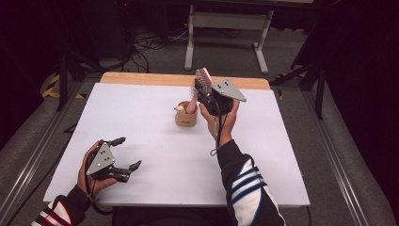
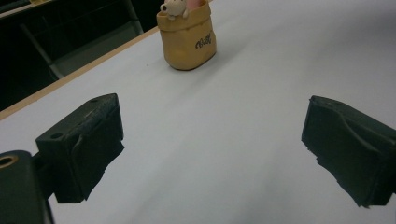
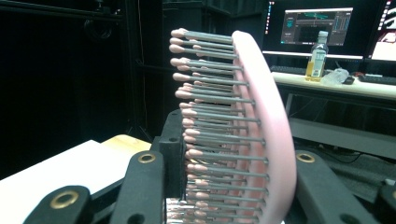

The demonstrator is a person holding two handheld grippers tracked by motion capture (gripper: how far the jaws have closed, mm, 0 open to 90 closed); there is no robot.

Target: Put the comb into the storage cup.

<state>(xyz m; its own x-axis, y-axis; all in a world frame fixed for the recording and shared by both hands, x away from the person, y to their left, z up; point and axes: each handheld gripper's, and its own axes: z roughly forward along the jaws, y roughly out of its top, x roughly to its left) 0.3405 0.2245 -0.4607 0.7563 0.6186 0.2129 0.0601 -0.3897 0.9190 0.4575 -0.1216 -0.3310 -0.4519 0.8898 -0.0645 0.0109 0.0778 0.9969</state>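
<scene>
The right hand-held gripper (image 1: 205, 92) is raised over the far middle of the white tabletop (image 1: 155, 155), its jaws clamped on a pink brush (image 1: 203, 80). In the high view the brush head stands nearly upright above the gripper, and the pink handle slants down and to the left into a small tan cup (image 1: 186, 115) that stands on the tabletop just beside the right hand (image 1: 221, 117). How far the handle goes into the cup cannot be made out. In the right gripper view the brush (image 3: 261, 121) rises between the two black jaws, its curved pink back turned to the right and its rows of grey, pink-tipped bristles pointing left; one jaw presses on the bristle side and the other on the back. Behind it are a desk with monitors (image 3: 317, 28) and a bottle (image 3: 317, 56). The left hand-held gripper (image 1: 124, 155) lies low over the near left part of the tabletop, well apart from the cup, its jaws spread wide with nothing between them. In the left gripper view the two black jaws stand far apart over bare white surface, and the cup (image 2: 187, 42) is ahead near the far edge, with a small pale animal figure (image 2: 173, 8) at its rim and dark lettering on its side.
</scene>
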